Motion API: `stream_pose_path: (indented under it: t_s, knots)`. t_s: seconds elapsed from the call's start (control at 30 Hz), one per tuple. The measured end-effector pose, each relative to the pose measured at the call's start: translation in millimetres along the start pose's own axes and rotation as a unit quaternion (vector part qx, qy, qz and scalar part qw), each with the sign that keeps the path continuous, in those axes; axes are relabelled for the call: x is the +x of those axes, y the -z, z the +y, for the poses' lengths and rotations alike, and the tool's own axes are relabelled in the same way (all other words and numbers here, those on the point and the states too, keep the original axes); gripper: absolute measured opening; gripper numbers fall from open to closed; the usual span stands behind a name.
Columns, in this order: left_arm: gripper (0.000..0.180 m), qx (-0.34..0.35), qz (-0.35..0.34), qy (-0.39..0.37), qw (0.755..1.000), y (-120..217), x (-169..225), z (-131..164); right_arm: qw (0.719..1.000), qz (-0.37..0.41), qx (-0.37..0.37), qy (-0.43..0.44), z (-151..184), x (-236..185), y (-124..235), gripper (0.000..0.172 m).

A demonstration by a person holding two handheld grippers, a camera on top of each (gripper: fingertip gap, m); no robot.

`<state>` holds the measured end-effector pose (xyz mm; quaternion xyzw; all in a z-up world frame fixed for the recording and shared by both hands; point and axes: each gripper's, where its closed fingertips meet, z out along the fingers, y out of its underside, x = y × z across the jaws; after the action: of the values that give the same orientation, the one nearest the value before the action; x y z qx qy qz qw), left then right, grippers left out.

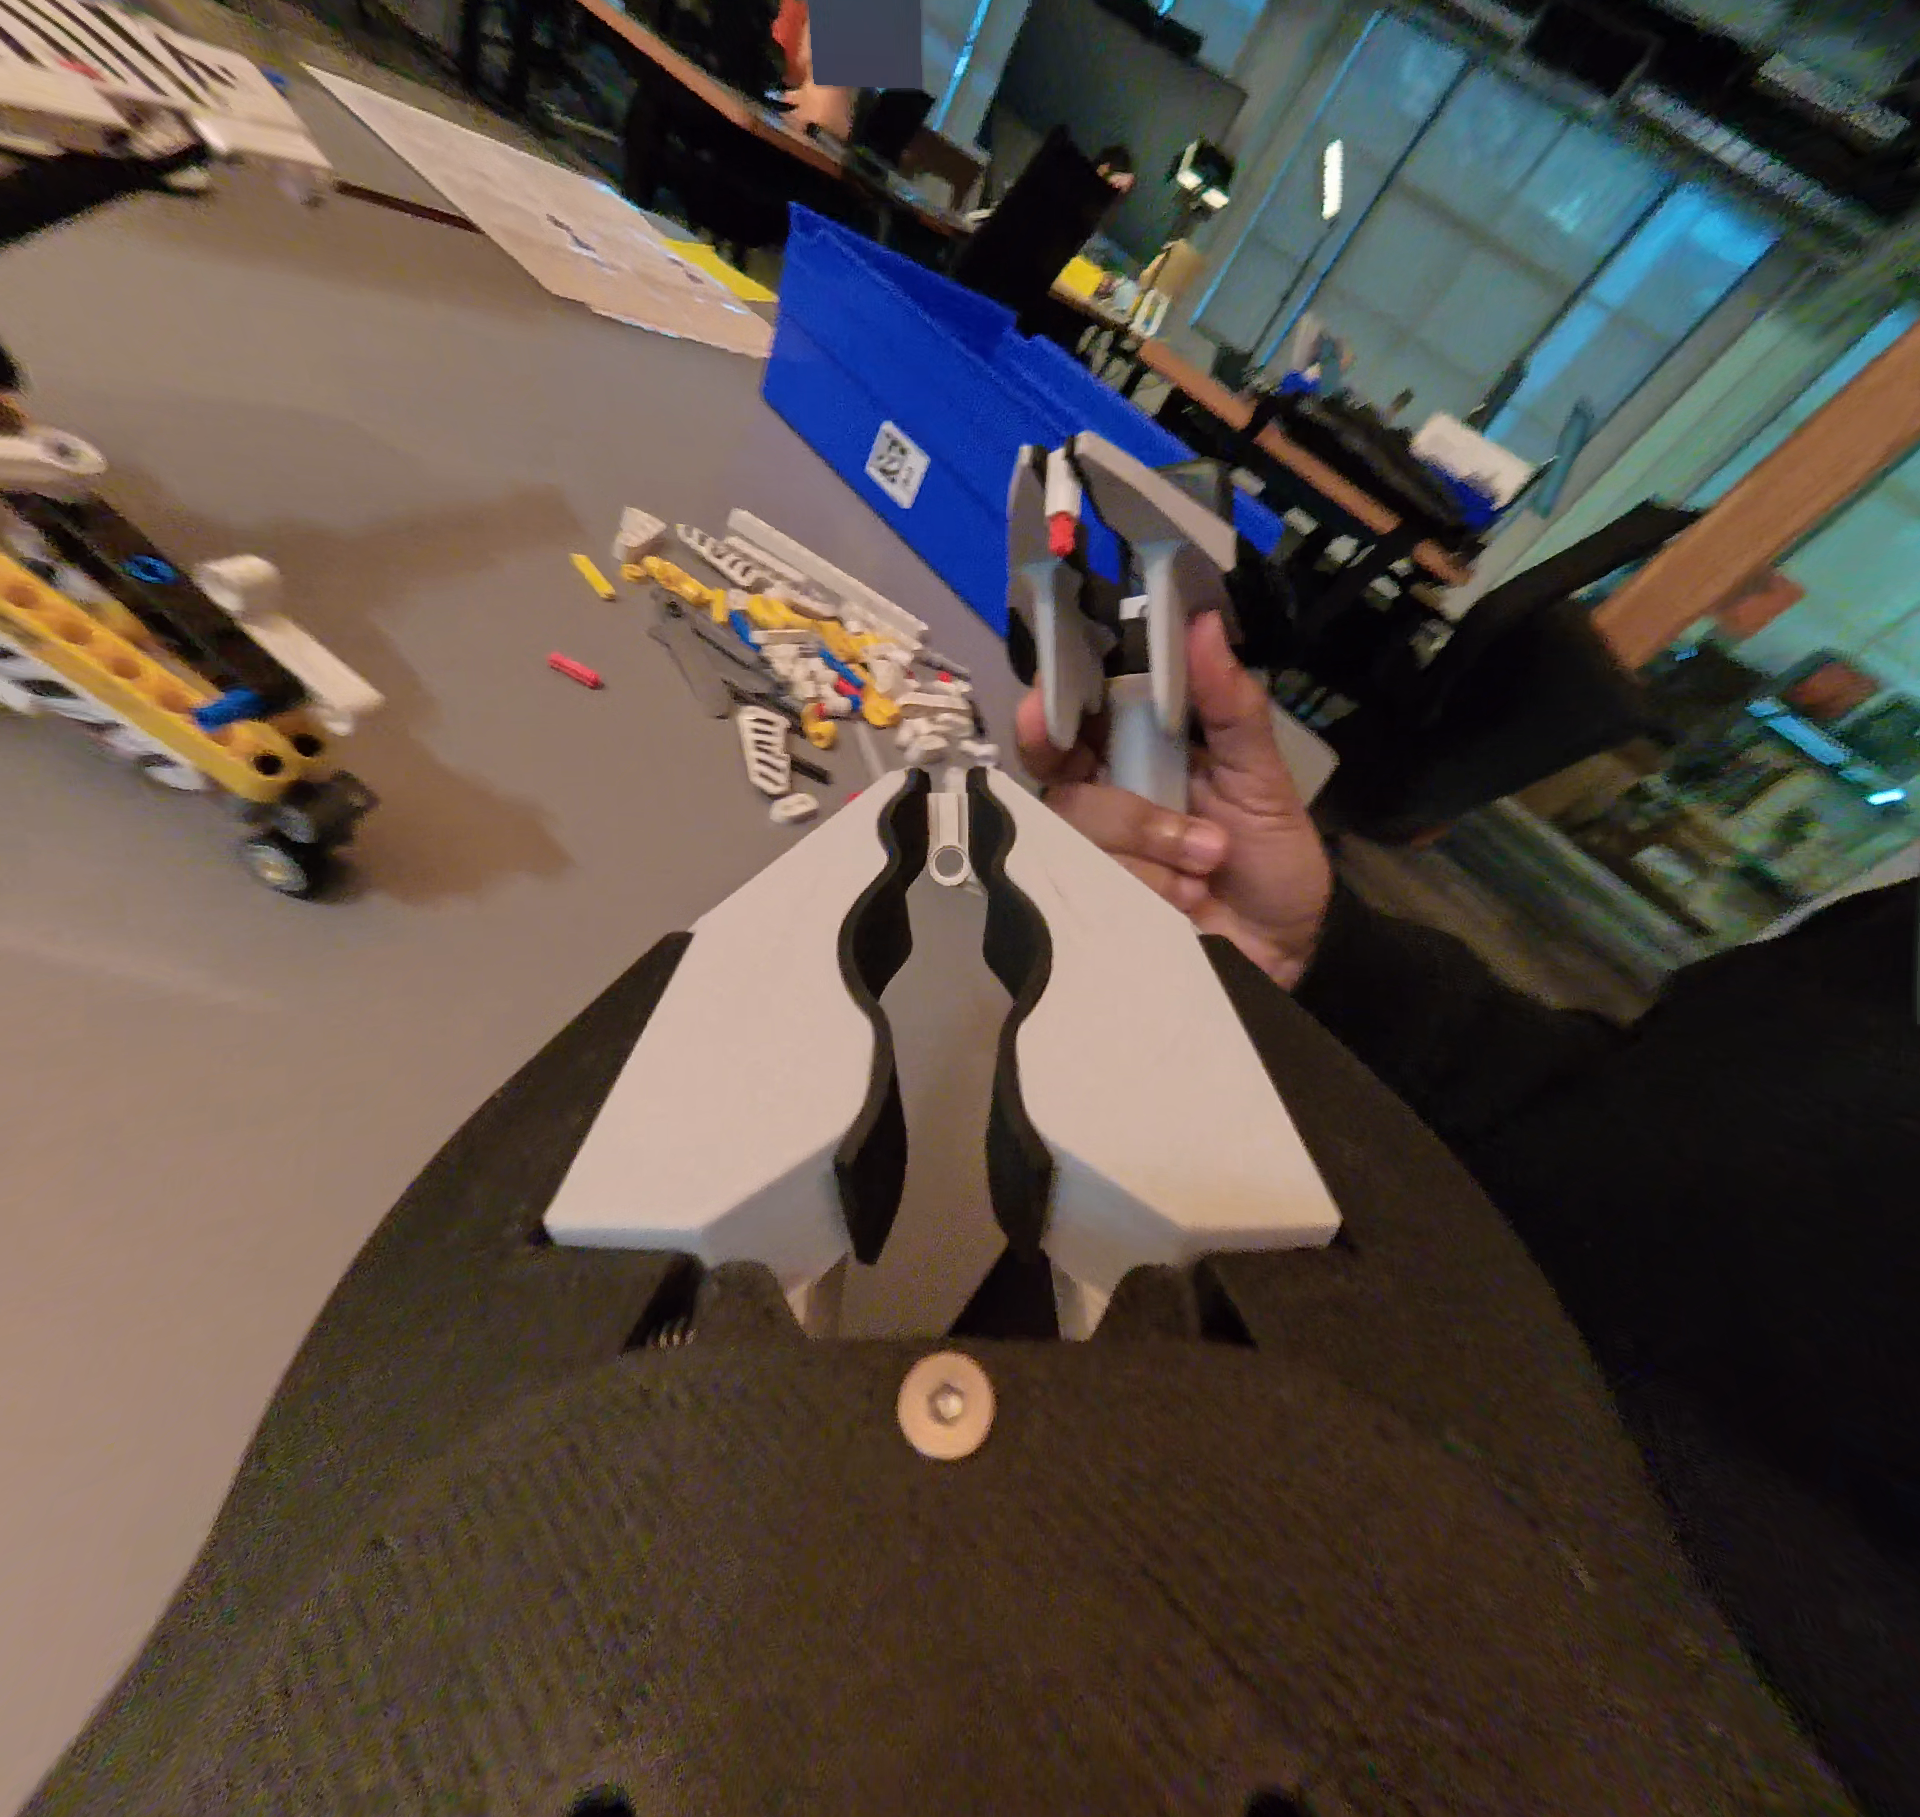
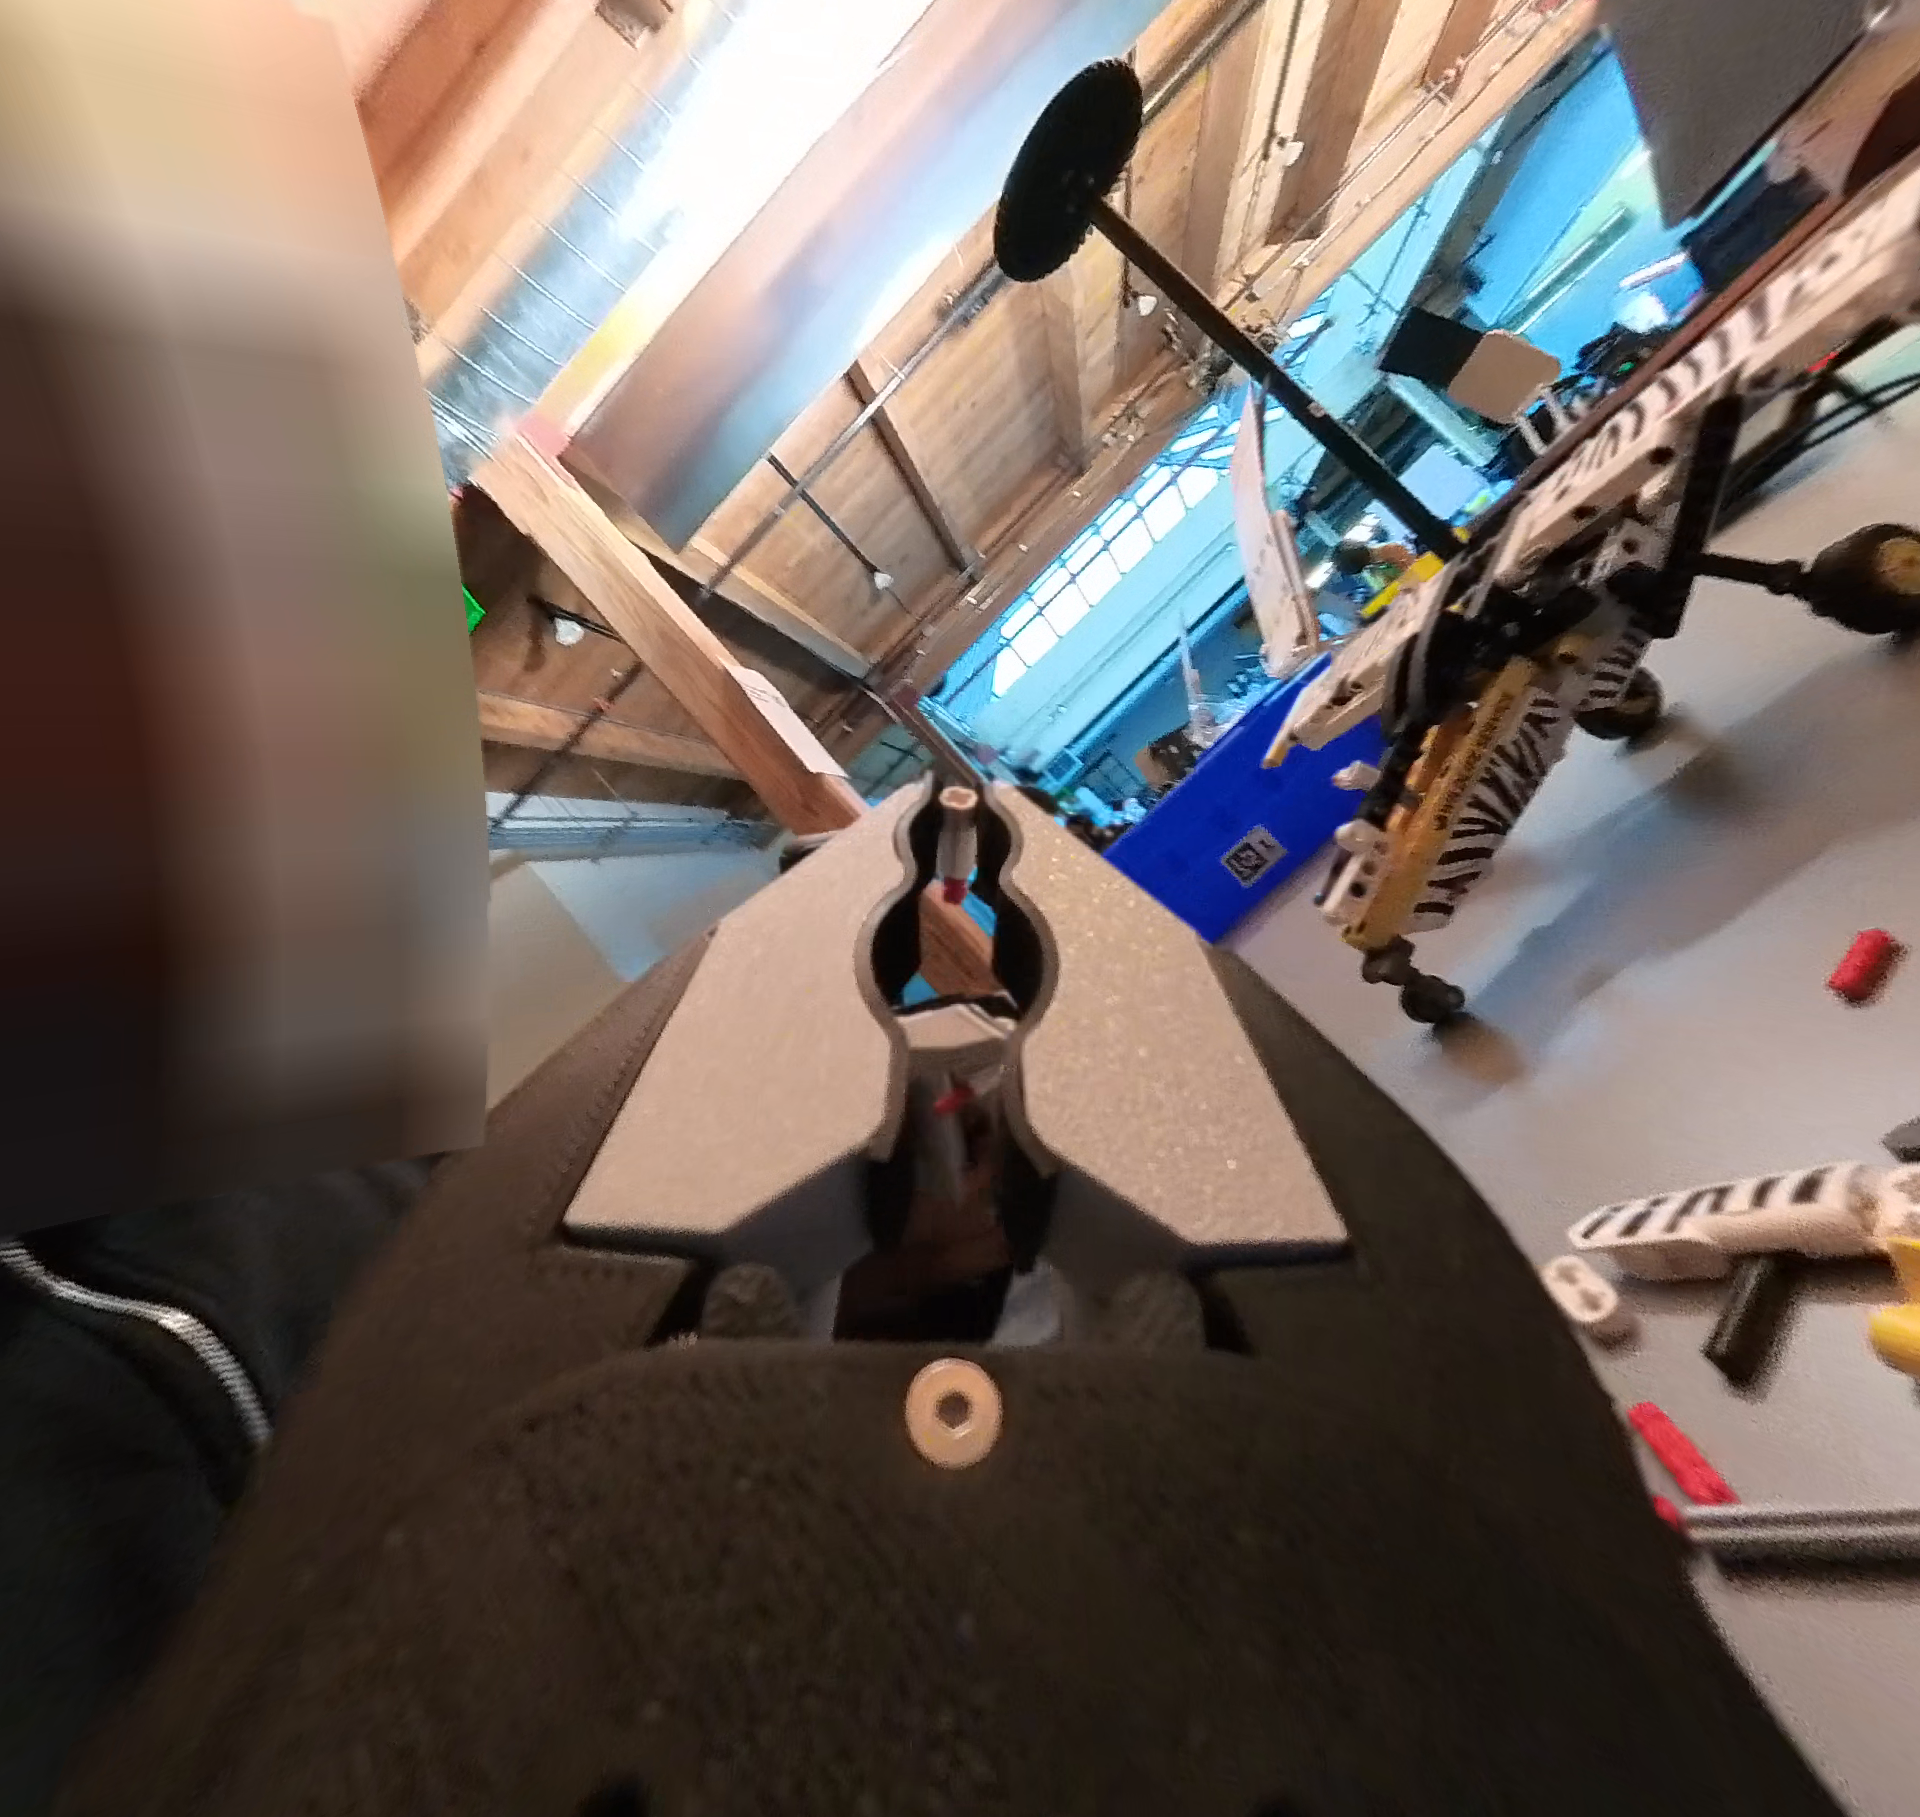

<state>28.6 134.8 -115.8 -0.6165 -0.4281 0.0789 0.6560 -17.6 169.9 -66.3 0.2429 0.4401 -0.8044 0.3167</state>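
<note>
While your left claw (image 1: 947,811) pinches a small white connector piece (image 1: 947,837) between its black pads, with the piece's round eyelet end pointing back toward the camera, it hangs above the near edge of a heap of loose building pieces (image 1: 800,645) in white, yellow, blue and grey on the grey surface (image 1: 312,936). A red pin (image 1: 574,669) and a yellow pin (image 1: 591,575) lie apart to the left of the heap, and a blue bin (image 1: 914,396) stands behind it. At the left edge is a yellow, black and white wheeled model (image 1: 156,687).

Your right claw (image 2: 957,837) is raised and tilted up toward the wooden ceiling beams, squeezing a short white tube with a red tip (image 2: 956,848). Your hand (image 1: 1195,811) grips its handle just right of the left claw. To its right stands the zebra-striped model (image 2: 1507,707), with a striped panel (image 2: 1745,1217) and red pieces (image 2: 1865,962) on the surface.
</note>
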Motion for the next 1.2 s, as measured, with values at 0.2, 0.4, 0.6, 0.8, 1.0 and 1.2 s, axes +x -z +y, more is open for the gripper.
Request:
stream_pose_path:
  t_s: [0.2,0.4,0.6,0.8,1.0,1.2]
  knots:
    - [0.004,-0.073,-0.088,-0.050,0.992,-3,-31,23,1.000,-0.017,0.012,-0.022,-4,0,2,0.004]
    - [0.004,-0.139,-0.132,-0.071,0.979,-9,-54,45,0.999,-0.029,0.001,-0.027,1,-3,-1,0.004]
    - [0.026,-0.150,-0.143,-0.061,0.976,-11,-58,47,0.999,-0.028,-0.015,-0.021,6,-4,-4,0.004]
    - [0.025,-0.046,-0.049,-0.097,0.993,-14,-4,9,0.998,-0.006,-0.068,0.017,25,-4,-12,0.004]
    - [0.016,-0.027,-0.007,-0.082,0.996,-14,19,0,0.988,0.012,-0.132,0.072,49,-7,-21,0.004]
    - [0.001,-0.013,-0.022,-0.099,0.995,-9,18,-8,0.988,0.008,-0.143,0.063,53,-7,-22,0.004]
